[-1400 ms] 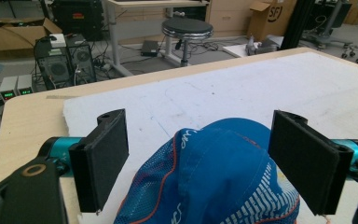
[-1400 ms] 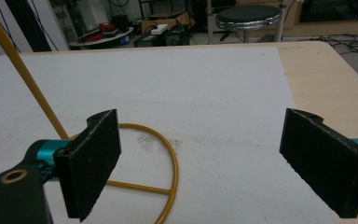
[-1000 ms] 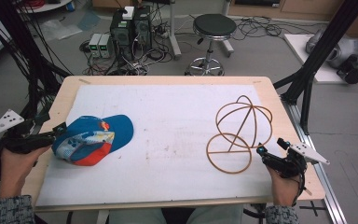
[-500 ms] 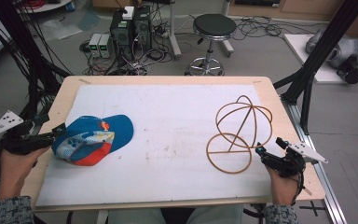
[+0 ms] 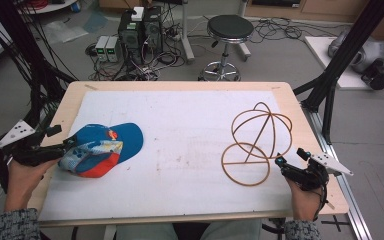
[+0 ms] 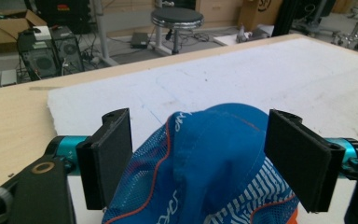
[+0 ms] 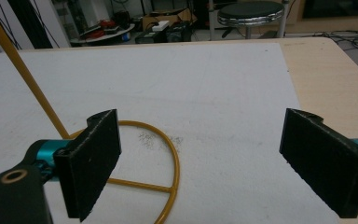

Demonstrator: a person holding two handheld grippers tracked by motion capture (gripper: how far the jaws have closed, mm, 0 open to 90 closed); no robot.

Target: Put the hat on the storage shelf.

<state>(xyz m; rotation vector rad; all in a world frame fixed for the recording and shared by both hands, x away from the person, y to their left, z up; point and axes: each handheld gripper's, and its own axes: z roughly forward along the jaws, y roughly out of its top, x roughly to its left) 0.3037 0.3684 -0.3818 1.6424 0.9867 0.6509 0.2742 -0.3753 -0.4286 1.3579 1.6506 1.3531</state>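
A blue, white and orange cap point(image 5: 100, 150) lies on the left of the white mat. My left gripper point(image 5: 65, 147) reaches in level from the left edge. Its jaws stand on either side of the cap's crown point(image 6: 205, 158). They have just been closing and still stand wide, the fabric not squeezed. A yellow wire stand point(image 5: 245, 161), a ball frame on a flat base ring, sits at the right. My right gripper point(image 5: 290, 157) rests open just right of that ring point(image 7: 175, 163), with only bare mat between its pads.
The white mat point(image 5: 190, 130) covers most of the wooden table point(image 5: 180, 86). Beyond the far edge stand a black stool point(image 5: 230, 27) and computer boxes point(image 5: 140, 30) with cables on the floor. Black frame posts point(image 5: 330, 85) rise at both sides.
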